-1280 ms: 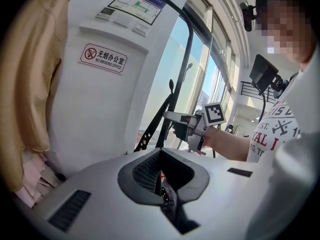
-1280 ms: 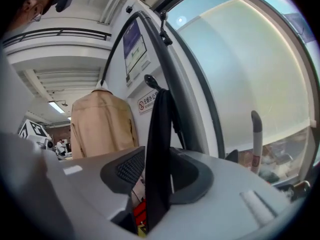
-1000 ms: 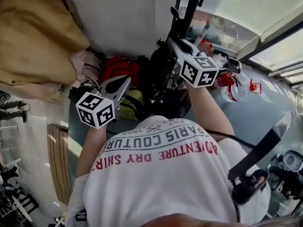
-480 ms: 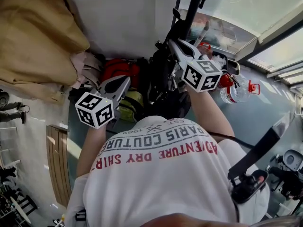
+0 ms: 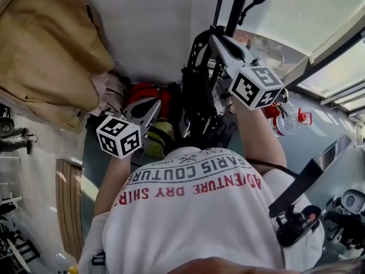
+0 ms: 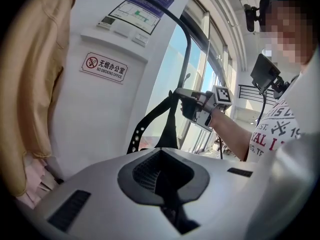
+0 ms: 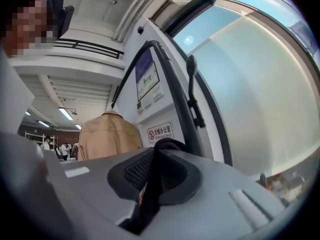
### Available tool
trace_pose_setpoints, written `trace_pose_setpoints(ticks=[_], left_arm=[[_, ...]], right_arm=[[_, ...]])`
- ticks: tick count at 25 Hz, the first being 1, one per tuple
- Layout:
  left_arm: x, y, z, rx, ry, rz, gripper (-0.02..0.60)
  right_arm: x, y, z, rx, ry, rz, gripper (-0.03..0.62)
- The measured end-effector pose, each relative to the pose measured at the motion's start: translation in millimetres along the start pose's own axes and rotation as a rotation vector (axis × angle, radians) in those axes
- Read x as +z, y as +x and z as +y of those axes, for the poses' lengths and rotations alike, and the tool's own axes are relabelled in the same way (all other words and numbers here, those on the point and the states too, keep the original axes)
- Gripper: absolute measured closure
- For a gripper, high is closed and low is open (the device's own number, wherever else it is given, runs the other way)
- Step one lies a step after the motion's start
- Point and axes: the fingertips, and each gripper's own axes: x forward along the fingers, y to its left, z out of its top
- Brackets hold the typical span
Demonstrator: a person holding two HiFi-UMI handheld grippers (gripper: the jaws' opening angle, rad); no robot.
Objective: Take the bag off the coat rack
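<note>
My right gripper [image 5: 215, 41], just pinched shut on the bag strap [image 7: 150, 199], may lose it if it snags the coat rack [image 7: 182, 116].

White T-shirt [image 5: 194, 210], red-grey lettering; silver right hand-held gripper [image 5: 214, 39], black-white marker cube [image 5: 256, 87]

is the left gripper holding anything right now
No, in the left gripper view the left gripper has its jaws closed together with nothing between them.
</note>
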Motion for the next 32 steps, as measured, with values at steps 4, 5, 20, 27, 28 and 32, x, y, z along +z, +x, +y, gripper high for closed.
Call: trace_pose_setpoints(ticks=[4,5,20,27,28,32], left_arm=[[6,-12,3,0.012,-0.006,-0.026,0.581],[8,-14,2,0.014,-0.006,-0.032,0.581],[-22,-26,-45,0.096,-0.051,-0.048,0.581],[-45,-54,-98,0.178,-0.078,-0.073,0.581],[-49,-61,-104,0.192,-0.082,-0.074,0.581],[-51,-88,-117,0.250,-0.087,-0.093,0.581]], right_arm=[[35,7,24,0.069,-0.040,-0.045,0.572],[41,9,32,0.092,-0.046,-0.050,0.572],[-21,-67,35,0.232,0.118,0.014,0.572],[6,-67,42,0.299,0.054,0.016,0.572],[9,-66,45,0.304,0.053,0.018,0.572],[23,-59,55,0.321,0.031,0.011,0.572]])
